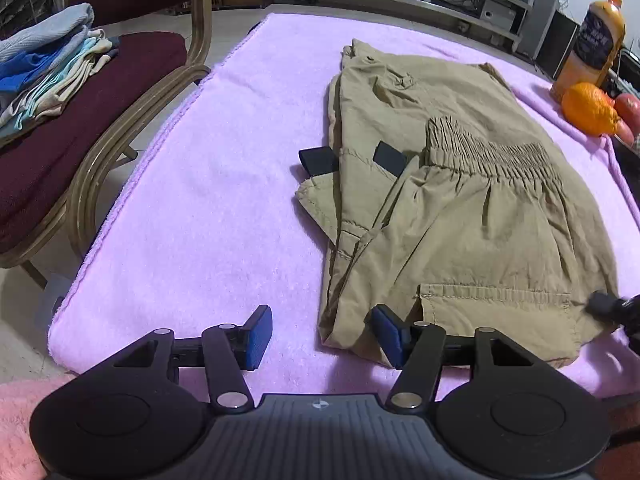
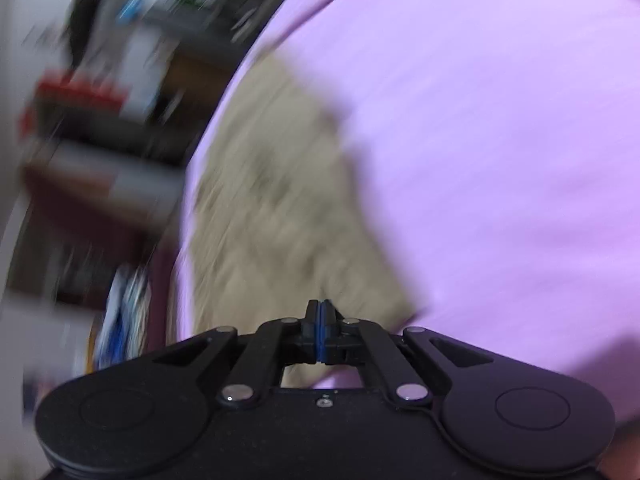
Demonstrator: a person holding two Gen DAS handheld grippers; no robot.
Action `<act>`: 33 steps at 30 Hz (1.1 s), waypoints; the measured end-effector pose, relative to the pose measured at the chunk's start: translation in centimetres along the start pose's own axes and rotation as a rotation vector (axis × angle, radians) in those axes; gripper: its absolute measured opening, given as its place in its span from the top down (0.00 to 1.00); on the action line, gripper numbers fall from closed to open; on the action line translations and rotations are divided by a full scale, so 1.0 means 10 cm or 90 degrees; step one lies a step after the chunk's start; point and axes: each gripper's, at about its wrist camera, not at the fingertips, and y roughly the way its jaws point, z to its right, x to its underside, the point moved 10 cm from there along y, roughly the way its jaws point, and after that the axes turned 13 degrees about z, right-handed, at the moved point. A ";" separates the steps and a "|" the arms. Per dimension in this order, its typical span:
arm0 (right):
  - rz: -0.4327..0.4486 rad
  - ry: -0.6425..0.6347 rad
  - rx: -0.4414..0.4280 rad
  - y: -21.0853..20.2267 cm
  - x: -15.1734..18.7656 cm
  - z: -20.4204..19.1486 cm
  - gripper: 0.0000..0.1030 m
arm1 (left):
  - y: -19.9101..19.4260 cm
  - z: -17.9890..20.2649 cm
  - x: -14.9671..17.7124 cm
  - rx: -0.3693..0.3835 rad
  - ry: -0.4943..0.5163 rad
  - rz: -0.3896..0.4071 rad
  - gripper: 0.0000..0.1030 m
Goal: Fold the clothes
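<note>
Khaki trousers (image 1: 460,208) lie folded on the lilac towel (image 1: 208,184), elastic waistband up, with two black tabs (image 1: 390,158) near the left fold. My left gripper (image 1: 322,336) is open at the garment's near left corner. Its right blue pad (image 1: 386,336) sits over the hem, and its left pad (image 1: 260,336) is over bare towel. Neither pad presses the cloth. The right wrist view is badly blurred. There my right gripper (image 2: 323,320) has its pads together, with nothing seen between them, just above the near edge of the khaki cloth (image 2: 272,208).
A chair with a maroon seat (image 1: 92,120) stands left of the table and carries a stack of folded clothes (image 1: 48,80). An orange juice bottle (image 1: 596,40), an orange (image 1: 590,108) and red apples (image 1: 628,108) sit at the far right edge. Shelves of electronics line the back.
</note>
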 end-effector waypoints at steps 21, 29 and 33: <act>0.139 -0.452 0.000 -0.24 -1.41 -1.29 0.56 | 0.38 1.45 -0.91 0.131 0.175 0.113 0.58; 0.011 -0.373 -0.002 1.02 -1.41 -0.97 0.72 | 1.01 1.71 -0.84 0.139 0.228 0.095 0.53; 0.012 -0.336 -0.014 1.59 -1.60 -0.91 0.72 | 1.06 1.68 -0.87 0.156 0.199 0.072 0.53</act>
